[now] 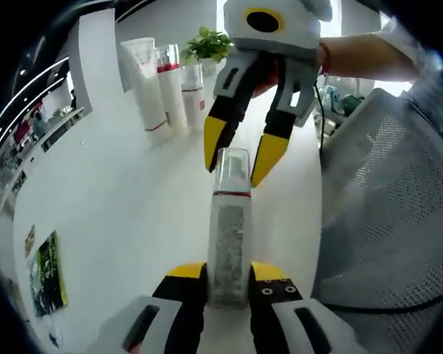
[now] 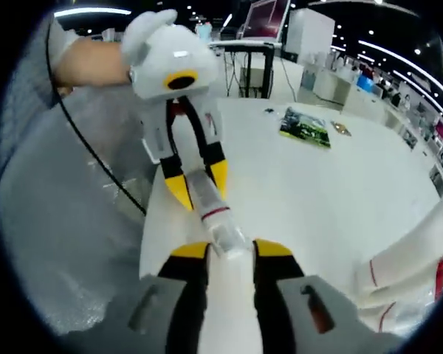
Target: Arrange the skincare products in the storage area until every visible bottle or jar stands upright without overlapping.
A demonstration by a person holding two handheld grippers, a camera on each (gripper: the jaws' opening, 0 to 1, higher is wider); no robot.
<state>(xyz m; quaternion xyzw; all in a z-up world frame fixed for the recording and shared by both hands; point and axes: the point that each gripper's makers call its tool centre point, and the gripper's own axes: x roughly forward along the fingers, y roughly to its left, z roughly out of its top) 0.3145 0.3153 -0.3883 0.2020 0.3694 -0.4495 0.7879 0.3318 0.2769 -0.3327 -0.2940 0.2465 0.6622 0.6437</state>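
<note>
At centre of left gripper view: bottle (image 1: 229, 243) over white table (image 1: 118, 221), body clamped by left gripper (image 1: 229, 280) | right gripper (image 1: 240, 158) at 12 o'clock, fingers apart astride clear cap (image 1: 232, 171) | three tubes (image 1: 166, 85) upright at 11 o'clock.

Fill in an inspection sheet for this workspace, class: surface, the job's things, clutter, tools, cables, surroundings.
Surface: white table, mostly bare.
Job's things: a clear-capped bottle lies between the two tools; three white bottles stand upright at the table's far edge.
Clutter: a green leaflet lies flat on the table; a potted plant stands behind the bottles.
Tools: left tool shut on the bottle's body; right tool open around its cap end.
Cables: a black cable runs from the left tool across a mesh chair.
Surroundings: a large hall with ceiling lights and other desks.
</note>
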